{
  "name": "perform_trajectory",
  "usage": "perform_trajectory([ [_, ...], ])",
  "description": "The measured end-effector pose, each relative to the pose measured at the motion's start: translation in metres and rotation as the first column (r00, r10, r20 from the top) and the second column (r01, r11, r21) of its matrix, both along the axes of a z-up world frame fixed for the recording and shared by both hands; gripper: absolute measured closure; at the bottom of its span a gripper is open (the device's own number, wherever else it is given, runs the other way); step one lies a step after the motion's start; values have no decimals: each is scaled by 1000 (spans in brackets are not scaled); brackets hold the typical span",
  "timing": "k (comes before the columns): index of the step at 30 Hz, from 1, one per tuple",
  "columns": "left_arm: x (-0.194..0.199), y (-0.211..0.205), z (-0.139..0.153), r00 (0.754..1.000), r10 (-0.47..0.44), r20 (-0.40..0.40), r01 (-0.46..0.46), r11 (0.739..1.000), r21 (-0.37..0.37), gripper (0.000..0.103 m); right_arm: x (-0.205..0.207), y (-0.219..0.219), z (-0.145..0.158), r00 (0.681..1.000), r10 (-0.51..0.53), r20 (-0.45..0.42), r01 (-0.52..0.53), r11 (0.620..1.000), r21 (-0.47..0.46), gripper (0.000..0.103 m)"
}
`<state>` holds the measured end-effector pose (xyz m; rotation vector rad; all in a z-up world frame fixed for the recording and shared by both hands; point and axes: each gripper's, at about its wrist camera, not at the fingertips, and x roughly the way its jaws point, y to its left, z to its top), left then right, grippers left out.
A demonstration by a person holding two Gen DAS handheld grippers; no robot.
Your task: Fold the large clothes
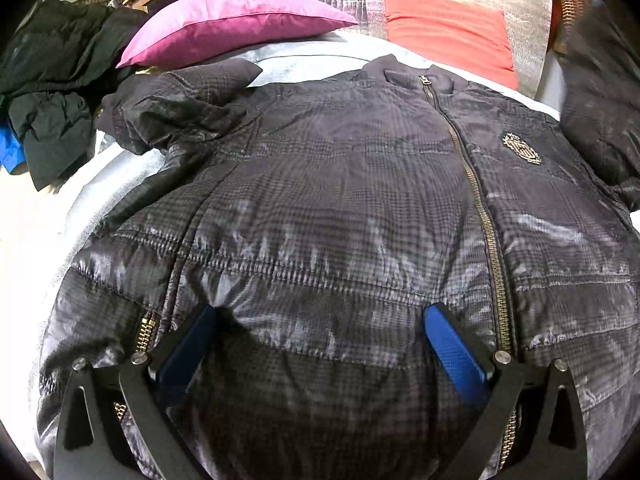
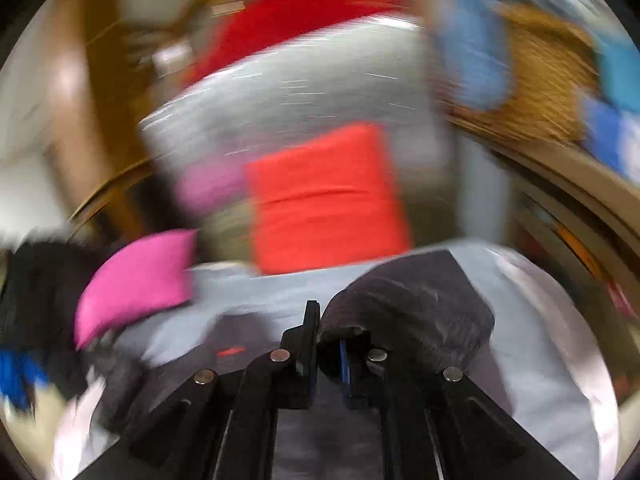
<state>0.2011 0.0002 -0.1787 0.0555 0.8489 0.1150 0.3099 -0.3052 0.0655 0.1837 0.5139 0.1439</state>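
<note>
Left wrist view, sharp: dark quilted jacket (image 1: 340, 208) with a fine check pattern, spread front-up and filling most of the frame, lying on a pale bed sheet (image 1: 80, 200). Brass zipper (image 1: 476, 196) closed, running from the collar at upper centre down toward the lower right. Embroidered crest (image 1: 521, 149) on the chest at right of the zipper. One sleeve (image 1: 172, 108) bunched and folded at upper left of the jacket. Left tool (image 1: 320, 312) at the bottom of the frame, released, blue-padded fingers (image 1: 456, 356) spread wide over the jacket's lower hem area, nothing between them. Magenta pillow (image 1: 228, 24) at upper left, orange-red pillow (image 1: 448, 28) at upper right against a pale quilted headboard. Heap of dark clothes (image 1: 52, 80) at the left edge, a scrap of blue fabric beneath it. Another dark garment (image 1: 600, 128) at the right edge.

Right wrist view, heavily motion-blurred: right tool (image 2: 326, 340) at bottom centre, clenched on a rounded fold of the same dark jacket fabric (image 2: 412, 304), probably a sleeve, lifted above the pale bed sheet (image 2: 540, 340). Orange-red pillow (image 2: 324, 196) at centre, magenta pillow (image 2: 136, 280) at left, dark clothes (image 2: 36, 280) at the left edge. Wicker texture and blue shapes smeared at upper right, not identifiable.
</note>
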Motion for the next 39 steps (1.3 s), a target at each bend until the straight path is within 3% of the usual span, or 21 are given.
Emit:
perform_trajectory([
  [1, 0, 0, 0, 1000, 0, -2, 0, 1000, -3, 0, -5, 42, -6, 998, 70, -4, -70, 997, -43, 92],
  [2, 0, 0, 0, 1000, 1, -3, -1, 1000, -5, 0, -8, 73, -17, 991, 126, -32, -129, 989, -78, 78],
  [3, 1, 0, 0, 1000, 1, -4, -1, 1000, -6, 0, -5, 114, -41, 972, 201, -118, -214, 970, -112, 60],
  [4, 1, 0, 0, 1000, 1, -5, -1, 1000, -7, 0, -6, 137, -66, 953, 242, -185, -264, 958, -108, 8],
  [5, 1, 0, -1, 1000, 1, -5, -1, 1000, -10, 0, -9, 150, -82, 942, 257, -218, -284, 954, -102, 0],
  [7, 1, 1, -1, 1000, 1, -7, -1, 1000, -16, 0, -13, 169, -127, 909, 267, -319, -304, 950, -73, 1],
  [9, 1, 1, -1, 1000, 2, -8, -2, 1000, -19, 0, -21, 158, -146, 906, 252, -341, -264, 964, 9, 1],
  [16, 1, 0, -3, 1000, 5, -6, -5, 1000, -12, 0, -30, 53, -128, 965, 108, -240, -40, 961, 274, 0],
  [20, 1, -1, -3, 1000, 5, -8, -5, 1000, -14, 0, -27, -1, -154, 968, 61, -245, 60, 889, 455, 0],
  [23, 1, -3, -4, 1000, 4, -14, -4, 1000, -16, 0, -25, -37, -204, 945, 55, -323, 142, 820, 554, 0],
  [27, 3, -5, -2, 999, 5, -37, -5, 1000, -7, 0, -31, -45, -209, 968, 110, -225, 51, 793, 607, 0],
  [29, 7, -6, 4, 996, 5, -90, -6, 1000, -10, 0, -33, -50, -215, 973, 131, -189, 18, 776, 631, 0],
  [31, 13, -8, 22, 991, -8, -130, 1, 999, -54, 0, -40, -59, -225, 985, 142, -99, -40, 743, 669, 0],
  [33, 23, -22, 58, 998, -47, -47, 44, 996, -78, 0, -51, -60, -226, 991, 134, -21, -85, 737, 671, 0],
  [35, 44, -46, 86, 995, -101, 19, 101, 995, -21, 0, -54, -58, -225, 991, 133, -12, -92, 743, 663, 0],
  [39, 108, -110, 98, 976, -219, -1, 216, 963, 162, 0, -61, -69, -231, 991, 130, 42, -120, 682, 722, 0],
])
